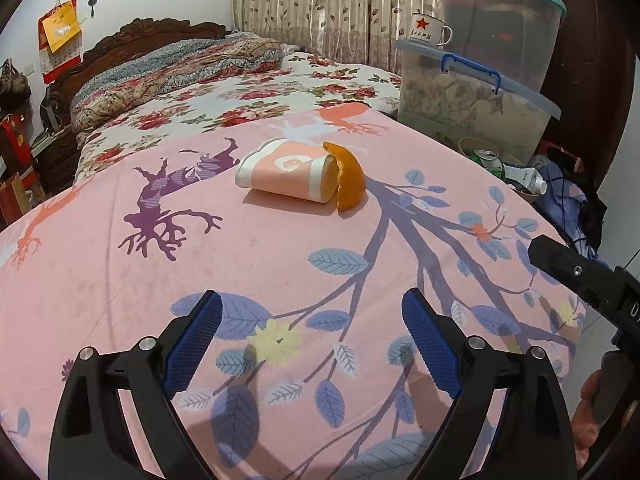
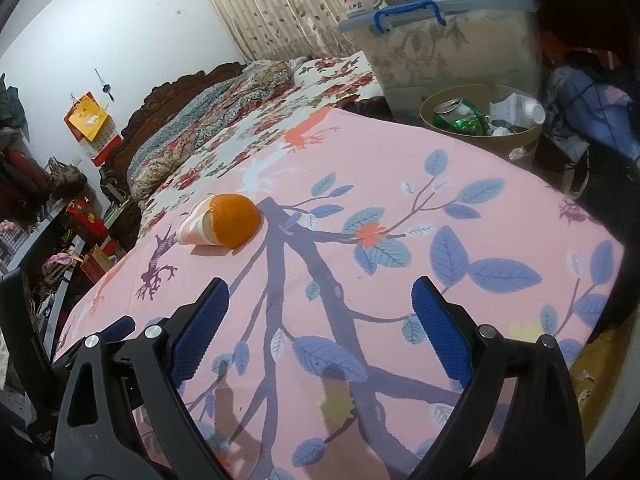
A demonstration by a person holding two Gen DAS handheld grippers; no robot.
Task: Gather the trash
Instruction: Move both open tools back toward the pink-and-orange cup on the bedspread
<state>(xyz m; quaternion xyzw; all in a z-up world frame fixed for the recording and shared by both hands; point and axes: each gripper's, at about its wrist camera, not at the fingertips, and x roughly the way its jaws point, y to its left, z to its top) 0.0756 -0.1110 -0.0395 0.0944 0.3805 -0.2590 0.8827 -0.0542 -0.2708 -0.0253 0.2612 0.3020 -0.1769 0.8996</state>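
Observation:
A crushed pink-and-white paper cup [image 1: 286,172] lies on its side on the pink leaf-print cloth [image 1: 160,280], with an orange peel [image 1: 349,178] leaning against its mouth. In the right wrist view the peel [image 2: 234,220] hides most of the cup [image 2: 192,228]. My left gripper [image 1: 312,344] hovers open over the cloth, well short of the cup, nothing between its blue pads. My right gripper [image 2: 320,334] is open too, empty, nearer the table's right side. A round tan bin [image 2: 480,128] beyond the far edge holds a green can [image 2: 460,118] and a white carton.
Stacked clear storage boxes [image 1: 480,92] with blue lids stand behind the bin [image 1: 480,150], an enamel mug [image 1: 430,30] on the lower lid. A bed with floral covers [image 1: 240,88] lies beyond the table. The right gripper's body [image 1: 580,276] shows at the left view's right edge.

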